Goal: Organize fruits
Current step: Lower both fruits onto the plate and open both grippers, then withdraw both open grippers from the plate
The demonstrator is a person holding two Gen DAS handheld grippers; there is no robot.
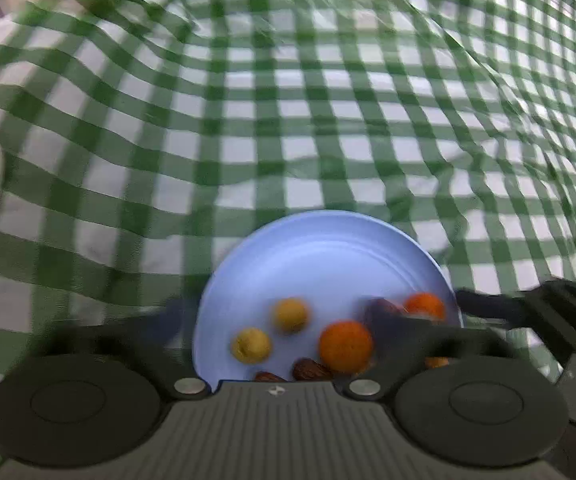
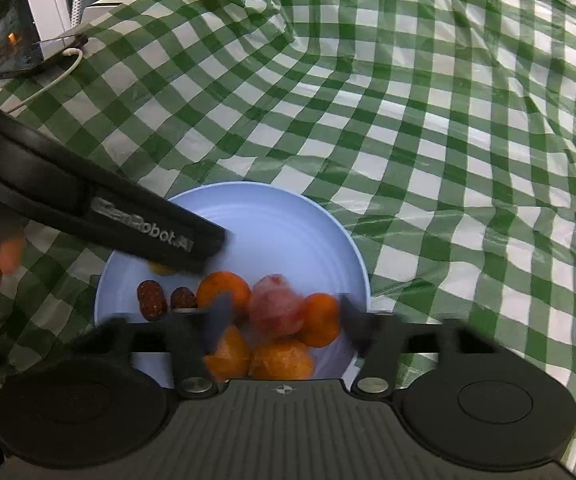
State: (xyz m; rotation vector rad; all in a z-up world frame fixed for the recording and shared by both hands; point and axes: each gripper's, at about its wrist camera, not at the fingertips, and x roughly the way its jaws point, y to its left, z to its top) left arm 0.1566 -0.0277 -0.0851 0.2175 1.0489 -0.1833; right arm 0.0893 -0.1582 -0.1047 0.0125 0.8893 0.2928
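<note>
Both tools, left tool (image 1: 316, 320) and right tool (image 2: 283, 316), hover open over the round pale-blue plastic plate (image 2: 271, 216), whose orange fruits (image 2: 223, 292) cluster at 6 o'clock for collection.

Beyond the round pale-blue plastic plate (image 2: 271, 216), the wrinkled green-and-white checked plastic cloth (image 2: 428, 128) over the bench lay open to the far and right sides. The plate's near half was crowded with small orange fruits (image 2: 223, 292), a reddish fruit (image 2: 275, 308) and brown dates (image 2: 151, 300). The left hand-held gripper (image 2: 207, 248) reached over the plate's left rim, blocking that side. A white cable (image 2: 67, 68) lay at the far left.
</note>
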